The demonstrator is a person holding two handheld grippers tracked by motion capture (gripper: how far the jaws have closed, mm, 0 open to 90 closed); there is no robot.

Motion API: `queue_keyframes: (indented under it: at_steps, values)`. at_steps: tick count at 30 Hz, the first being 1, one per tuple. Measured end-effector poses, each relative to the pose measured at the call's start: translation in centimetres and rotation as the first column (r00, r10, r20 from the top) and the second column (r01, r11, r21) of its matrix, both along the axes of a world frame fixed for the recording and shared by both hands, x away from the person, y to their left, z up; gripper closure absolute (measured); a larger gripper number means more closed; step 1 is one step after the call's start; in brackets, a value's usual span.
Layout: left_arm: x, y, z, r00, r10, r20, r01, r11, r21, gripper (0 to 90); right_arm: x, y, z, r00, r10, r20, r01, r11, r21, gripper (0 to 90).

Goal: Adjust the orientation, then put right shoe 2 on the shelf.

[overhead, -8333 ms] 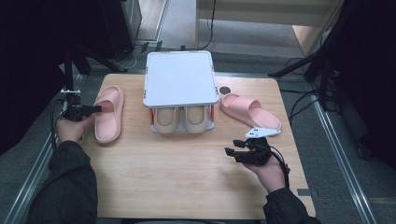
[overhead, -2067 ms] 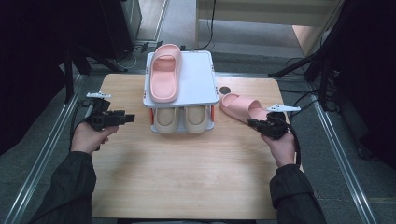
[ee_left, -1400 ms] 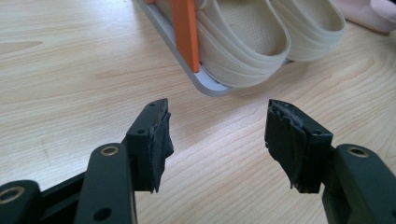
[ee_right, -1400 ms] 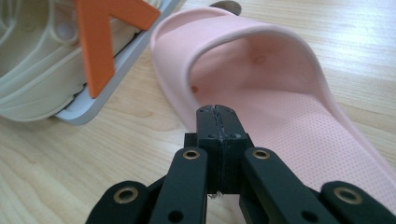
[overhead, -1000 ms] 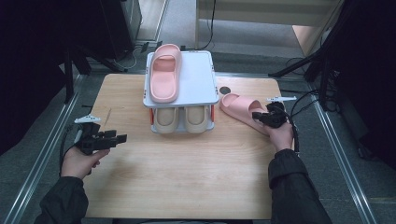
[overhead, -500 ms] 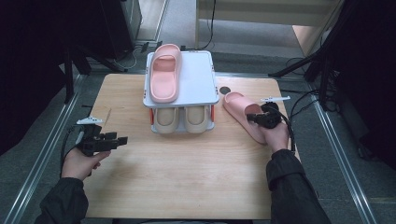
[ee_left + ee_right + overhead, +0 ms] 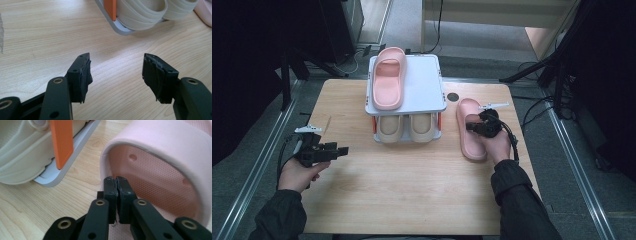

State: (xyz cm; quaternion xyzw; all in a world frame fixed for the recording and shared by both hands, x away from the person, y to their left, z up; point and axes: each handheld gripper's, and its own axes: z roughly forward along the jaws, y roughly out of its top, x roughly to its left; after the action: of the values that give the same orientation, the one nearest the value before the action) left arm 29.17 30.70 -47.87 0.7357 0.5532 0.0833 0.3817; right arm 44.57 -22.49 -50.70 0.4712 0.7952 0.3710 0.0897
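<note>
The right gripper's fingers are pressed together with nothing between them, their tips at the mouth of a pink slipper's strap, over its footbed. In the high view this right gripper sits on top of that slipper, held by the person's right hand. The slipper lies flat on the desk just to the right of a small two-level rack, its length running away from the person.

The left gripper's fingers stand wide apart and hold nothing, with bare wood showing between them. In the high view the left gripper is in the person's left hand, well to the left of the rack and nearer the person, pointing right toward it.

The rack is grey-white with orange posts and stands at the far middle of the desk. On its top shelf, toward the left side, lies a second pink slipper. Under that shelf a pair of beige slippers sit side by side. A small dark round hole in the desk lies just right of the rack, beyond the first slipper.
</note>
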Motion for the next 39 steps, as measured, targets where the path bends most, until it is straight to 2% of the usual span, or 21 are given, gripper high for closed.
queue_keyframes:
  at_steps: [5,9,14,24,34,39]
  values:
    - [0.4,0.2,-0.1,1.0000,0.004,0.002,-0.004,1.0000,-0.003,40.1,-0.3,-0.3,0.4,1.0000,-0.004,0.008,0.004,1.000,0.007,84.6]
    - [1.1,0.2,-0.2,1.0000,-0.001,0.001,0.001,1.0000,-0.005,40.2,-1.1,-0.9,0.8,0.9992,-0.002,0.040,0.002,1.000,0.018,82.8]
    - [2.2,-0.2,-0.4,0.9998,-0.019,0.001,0.020,0.9998,-0.009,40.4,-2.2,-1.8,1.2,0.9983,-0.018,0.055,0.016,0.999,0.034,80.2]
    - [4.2,-1.0,-0.6,0.9990,-0.046,-0.004,0.046,0.9988,-0.017,40.6,-4.0,-3.7,1.4,0.9950,-0.055,0.083,0.052,0.998,0.033,75.6]
    - [4.3,-1.2,-0.6,0.9986,-0.054,-0.005,0.053,0.9984,-0.018,40.7,-3.8,-5.0,0.8,0.9932,-0.097,0.064,0.094,0.995,0.039,71.1]
    - [3.8,-0.9,-0.6,0.9986,-0.052,-0.008,0.052,0.9985,-0.019,40.6,-3.3,-5.3,0.4,0.9899,-0.129,0.059,0.128,0.991,0.030,64.7]
